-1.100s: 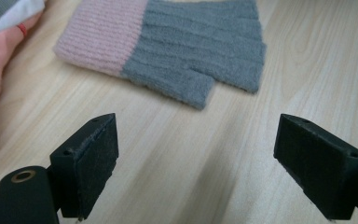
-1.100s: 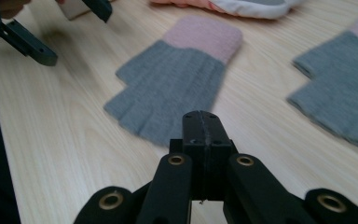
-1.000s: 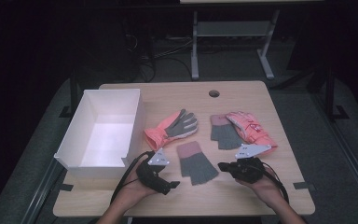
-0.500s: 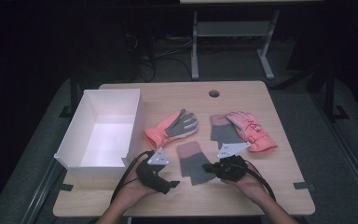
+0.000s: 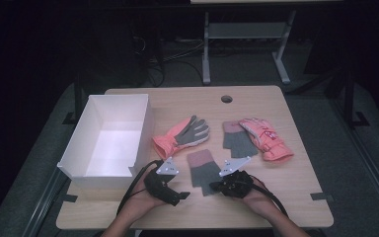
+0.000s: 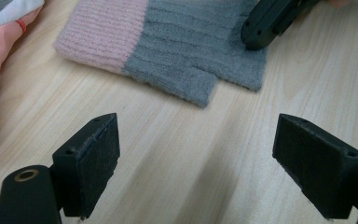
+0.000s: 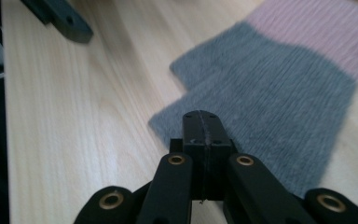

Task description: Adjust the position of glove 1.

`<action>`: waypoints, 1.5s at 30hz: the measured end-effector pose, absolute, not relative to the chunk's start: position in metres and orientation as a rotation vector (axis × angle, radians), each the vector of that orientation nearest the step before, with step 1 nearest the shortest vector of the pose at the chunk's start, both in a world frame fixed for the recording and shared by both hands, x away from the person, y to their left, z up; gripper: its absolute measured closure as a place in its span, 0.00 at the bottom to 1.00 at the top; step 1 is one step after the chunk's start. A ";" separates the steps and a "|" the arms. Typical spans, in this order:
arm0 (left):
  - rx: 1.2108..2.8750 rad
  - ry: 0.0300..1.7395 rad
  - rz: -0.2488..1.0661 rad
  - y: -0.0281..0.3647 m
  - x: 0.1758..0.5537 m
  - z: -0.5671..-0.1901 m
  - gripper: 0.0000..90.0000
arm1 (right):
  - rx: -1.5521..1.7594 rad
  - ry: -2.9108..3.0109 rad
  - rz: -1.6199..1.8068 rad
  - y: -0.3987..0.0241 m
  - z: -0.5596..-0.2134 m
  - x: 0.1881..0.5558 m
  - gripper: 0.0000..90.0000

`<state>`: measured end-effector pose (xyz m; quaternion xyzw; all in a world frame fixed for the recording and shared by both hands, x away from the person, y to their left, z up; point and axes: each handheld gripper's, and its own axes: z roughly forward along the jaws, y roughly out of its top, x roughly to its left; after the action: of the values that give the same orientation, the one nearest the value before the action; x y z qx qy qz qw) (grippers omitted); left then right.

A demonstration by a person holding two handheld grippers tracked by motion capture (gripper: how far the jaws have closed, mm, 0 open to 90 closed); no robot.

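While jaws meet, right gripper [image 7: 201,122] overhangs grey mitten [image 7: 270,98].

Bare wood at the near edge, gloves across the middle

The table [image 5: 276,202] is bare beyond the gloves and at its right side; the white box [image 5: 109,138] walls off the left, with the knit glove [image 5: 205,170] lying between both grippers.

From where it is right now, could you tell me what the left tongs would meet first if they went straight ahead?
Probably the grey and pink knit glove lying flat ahead of the open left tongs, across bare table; the right tongs rest at its far edge.
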<state>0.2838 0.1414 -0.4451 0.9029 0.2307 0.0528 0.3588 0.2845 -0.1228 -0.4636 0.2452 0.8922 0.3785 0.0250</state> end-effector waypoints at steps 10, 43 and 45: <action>2.331 0.595 0.121 0.141 0.284 -0.446 0.16 | 0.762 2.760 1.121 -0.131 -0.462 0.282 1.00; 2.315 0.584 0.092 0.105 0.332 -0.426 0.99 | 0.979 2.636 1.098 -0.204 -0.450 0.284 1.00; 2.309 0.590 0.090 0.097 0.341 -0.426 0.99 | 0.974 2.643 1.097 -0.203 -0.450 0.284 1.00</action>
<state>0.3414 0.0965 -0.4262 0.8998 0.2300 0.0352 0.3692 0.2838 -0.2030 -0.4500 0.3217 0.8728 0.3622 0.0593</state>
